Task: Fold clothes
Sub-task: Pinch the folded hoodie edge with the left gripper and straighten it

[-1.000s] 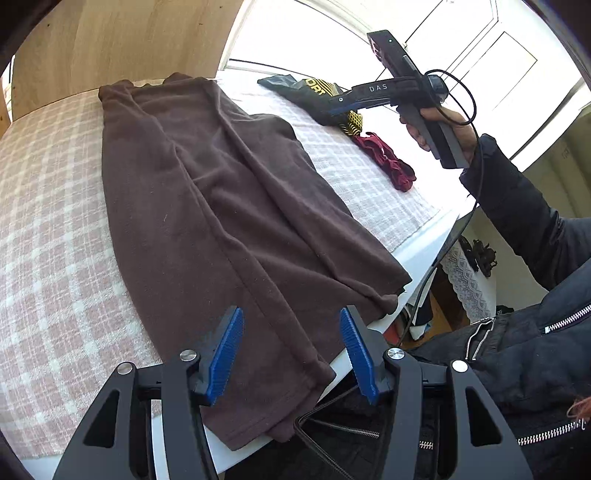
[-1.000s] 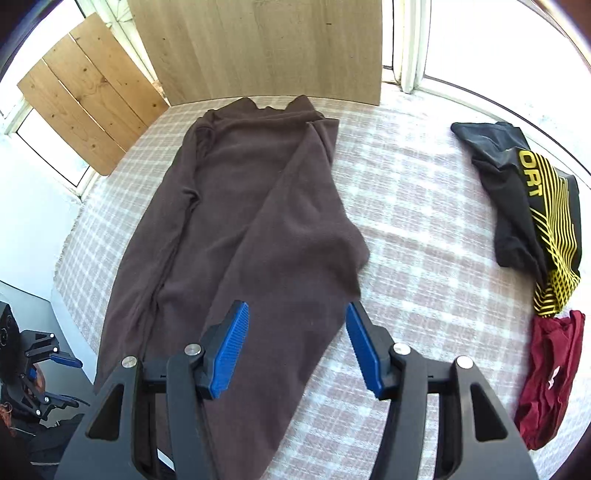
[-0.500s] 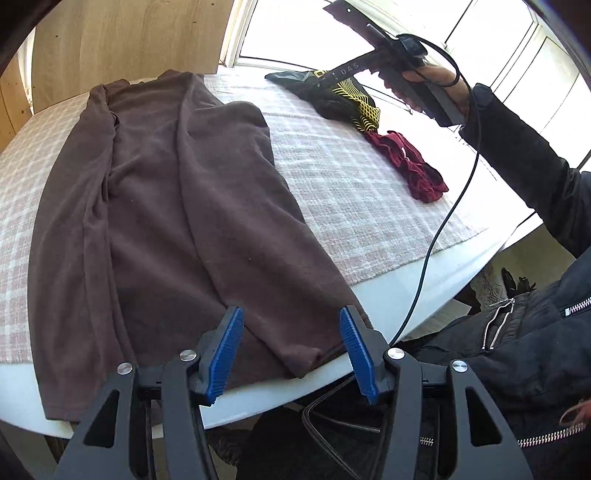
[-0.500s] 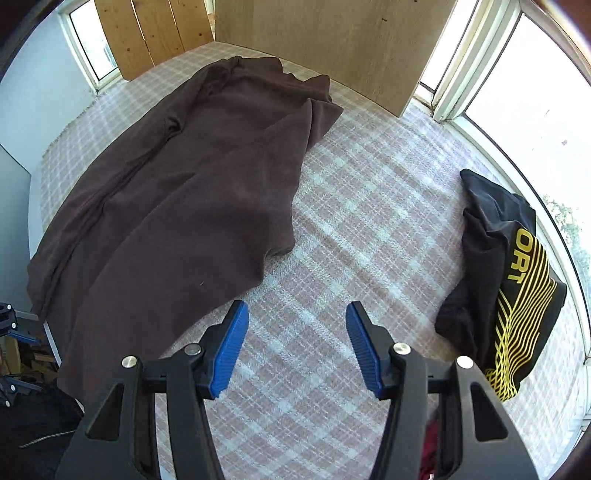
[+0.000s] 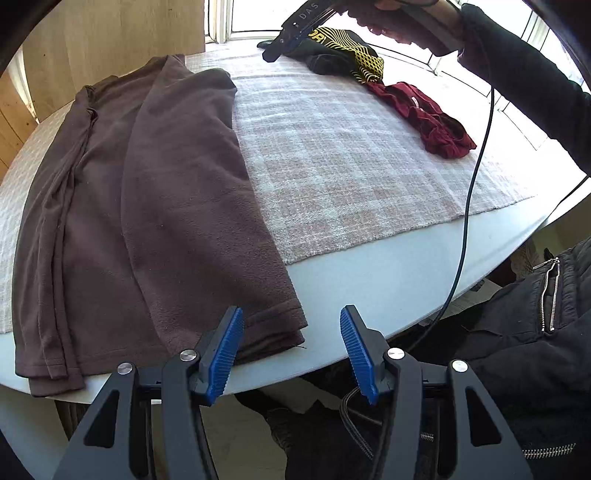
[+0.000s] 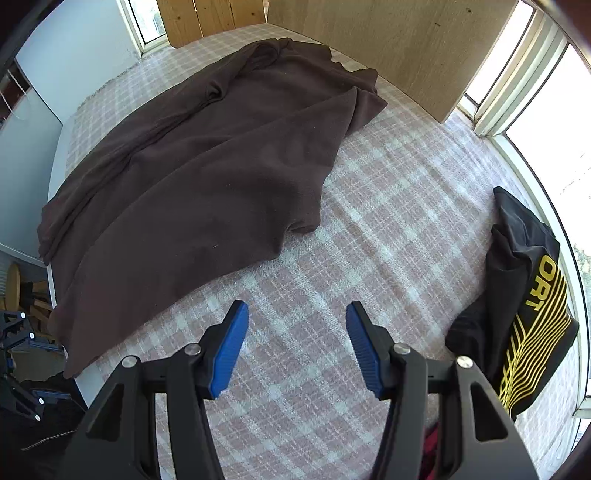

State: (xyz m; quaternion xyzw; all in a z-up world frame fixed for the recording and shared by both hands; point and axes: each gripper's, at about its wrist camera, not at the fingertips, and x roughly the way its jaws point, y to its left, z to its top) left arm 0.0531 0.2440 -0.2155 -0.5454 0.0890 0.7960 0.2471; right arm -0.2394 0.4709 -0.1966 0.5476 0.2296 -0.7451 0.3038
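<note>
A long brown garment lies folded lengthwise on the left of the table, its hem at the near edge. My left gripper is open and holds nothing; it hangs just off the table edge, with its left finger beside the hem's right corner. In the right wrist view the brown garment fills the left. My right gripper is open and empty above the bare checked cloth, apart from the garment. A hand holds the right gripper high at the far side.
A pink checked cloth covers most of the white round table. A black and yellow garment and a dark red one lie crumpled on the right. A cable hangs across the table. Wooden boards stand behind.
The left gripper has drawn back and to the right, to the hem corner at the table edge. The right gripper has swung off the brown garment to over the bare cloth. Both stayed open.
</note>
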